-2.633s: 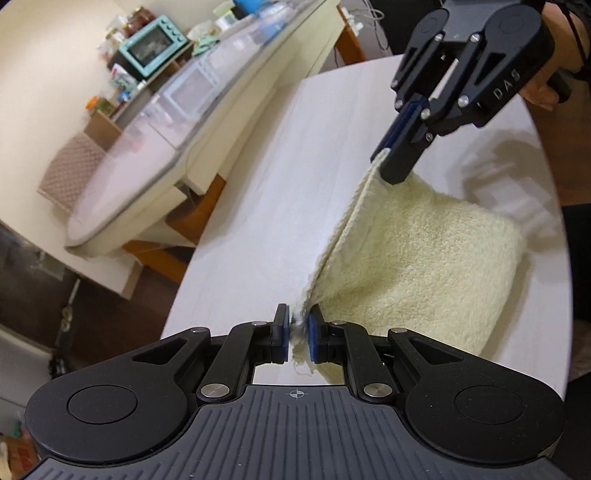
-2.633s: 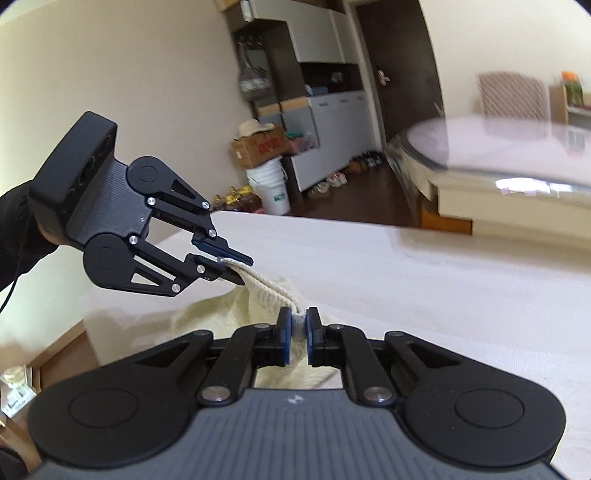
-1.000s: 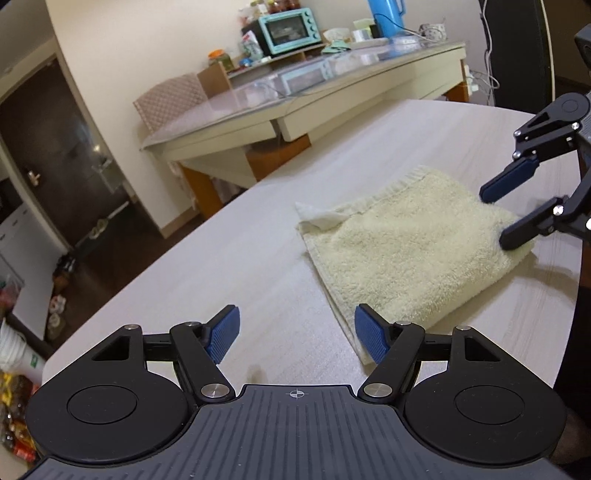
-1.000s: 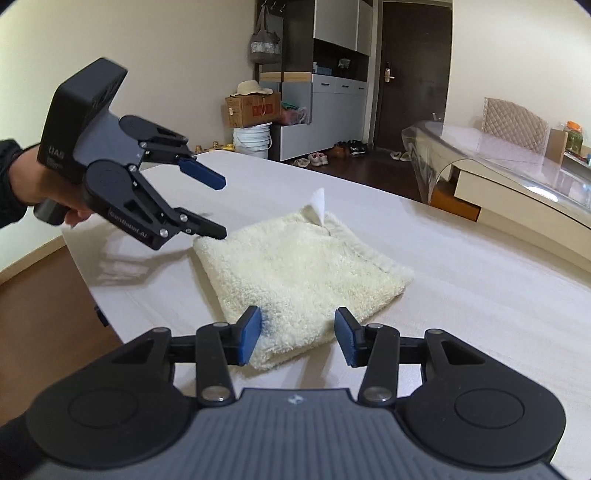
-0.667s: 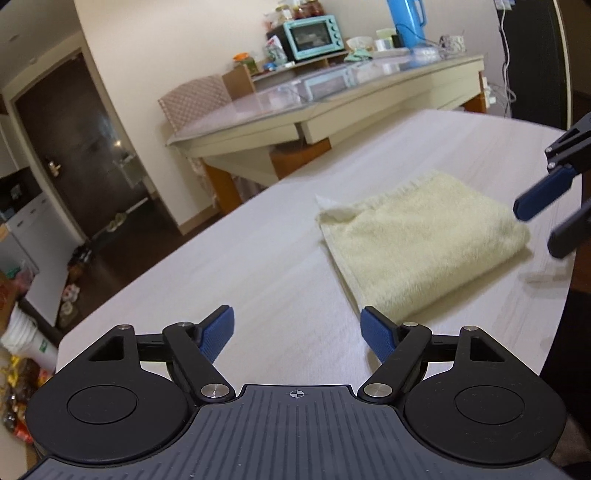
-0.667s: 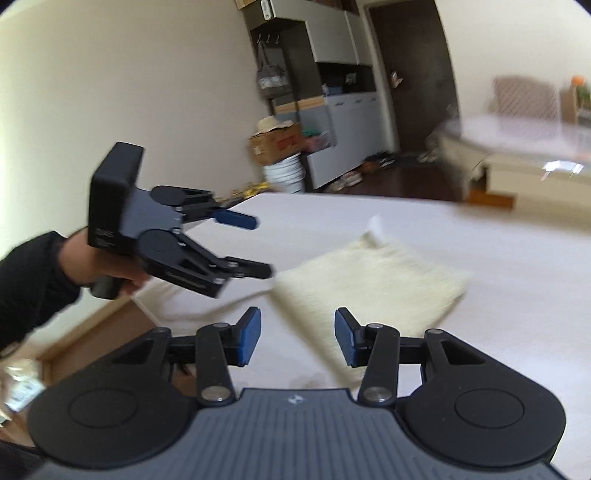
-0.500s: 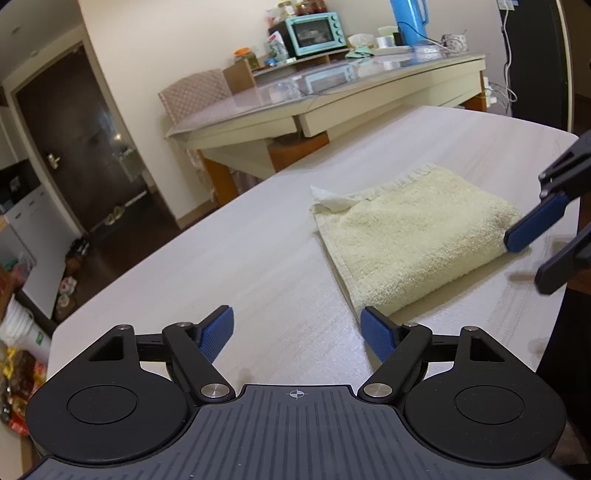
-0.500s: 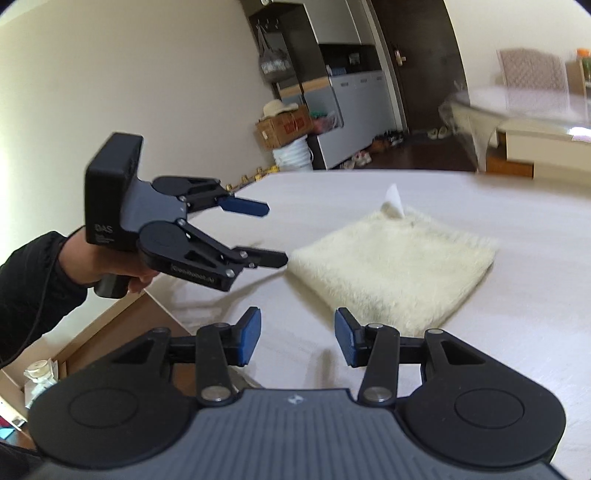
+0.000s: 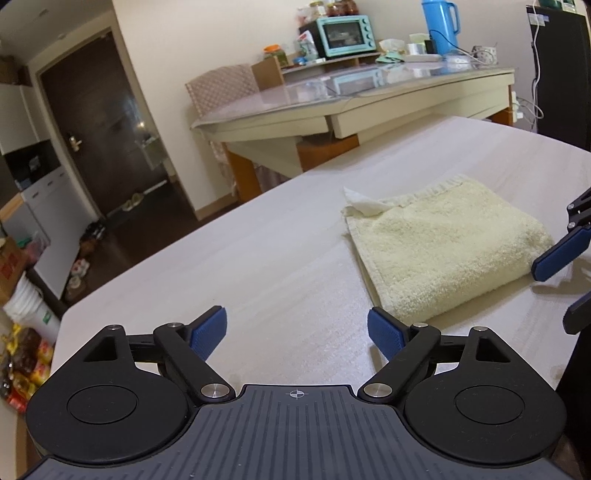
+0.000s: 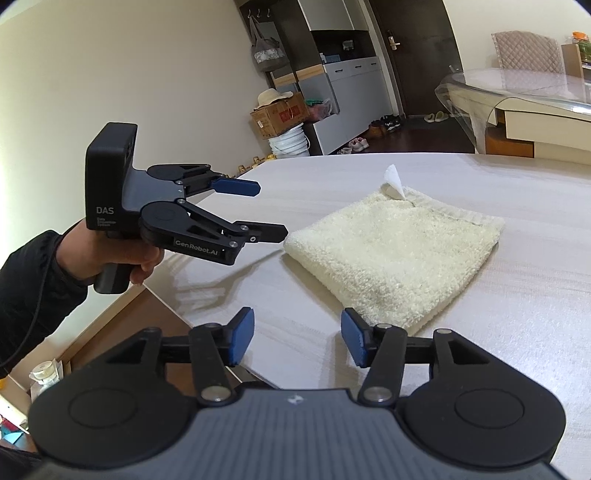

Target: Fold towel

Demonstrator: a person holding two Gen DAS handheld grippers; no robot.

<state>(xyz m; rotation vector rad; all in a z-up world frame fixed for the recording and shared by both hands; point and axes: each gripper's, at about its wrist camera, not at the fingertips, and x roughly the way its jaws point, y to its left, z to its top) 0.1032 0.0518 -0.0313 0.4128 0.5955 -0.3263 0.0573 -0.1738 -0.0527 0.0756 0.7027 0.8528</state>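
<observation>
A cream towel (image 9: 443, 243) (image 10: 395, 251) lies folded flat on the pale wooden table (image 9: 258, 258) (image 10: 517, 314), with a white label (image 9: 360, 201) (image 10: 393, 181) sticking up at one corner. My left gripper (image 9: 297, 328) (image 10: 269, 210) hovers just off the towel's folded edge, its jaws opening with nothing between them. My right gripper (image 10: 297, 330) (image 9: 565, 288) sits back from the towel's near corner, its jaws also opening around nothing. Neither gripper touches the cloth.
A second table with a glass top (image 9: 332, 96) (image 10: 517, 88) stands behind, carrying a teal oven (image 9: 343, 35) and a blue jug (image 9: 439, 22). The table's edge (image 10: 177, 310) drops to the floor on the left gripper's side. A hand (image 10: 110, 254) in a dark sleeve holds the left gripper.
Both grippers let go of the towel's raised edge, which now lies folded flat. They drew back from it, and both sets of jaws stand wider than before.
</observation>
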